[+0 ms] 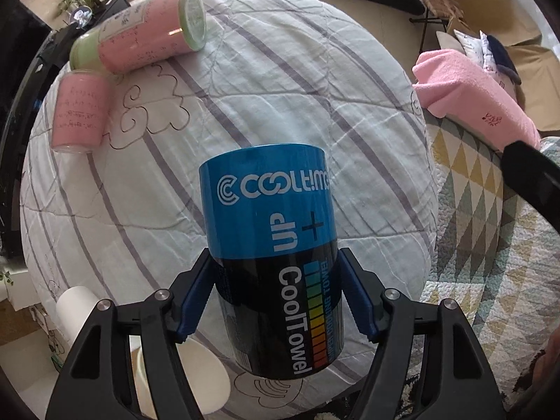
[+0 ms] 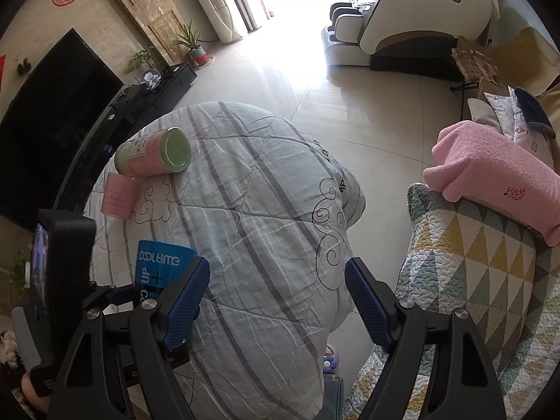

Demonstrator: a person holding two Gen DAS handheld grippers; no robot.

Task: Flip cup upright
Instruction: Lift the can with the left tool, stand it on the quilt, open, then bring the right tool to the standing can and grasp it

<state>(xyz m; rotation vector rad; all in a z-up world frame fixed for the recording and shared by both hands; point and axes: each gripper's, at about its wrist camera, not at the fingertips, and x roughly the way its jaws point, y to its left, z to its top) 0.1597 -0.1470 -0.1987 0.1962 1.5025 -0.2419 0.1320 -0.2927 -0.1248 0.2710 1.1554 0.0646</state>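
Note:
My left gripper (image 1: pixel 276 297) is shut on a blue and black "CoolTime CoolTowel" cup (image 1: pixel 273 245), its blue fingers pressing both sides of the dark lower half. The cup is held above the quilt-covered table (image 1: pixel 315 87), tilted away from me. It also shows in the right wrist view (image 2: pixel 159 266), held by the left gripper (image 2: pixel 122 294). My right gripper (image 2: pixel 276 301) is open and empty over the quilt, to the right of the cup.
A pink and green can (image 1: pixel 147 35) lies on its side at the far left, with a pink cup (image 1: pixel 78 115) beside it. A patterned quilted sofa (image 2: pixel 472 280) with a pink towel (image 2: pixel 490 175) stands at the right. A TV (image 2: pixel 45 122) stands at the left.

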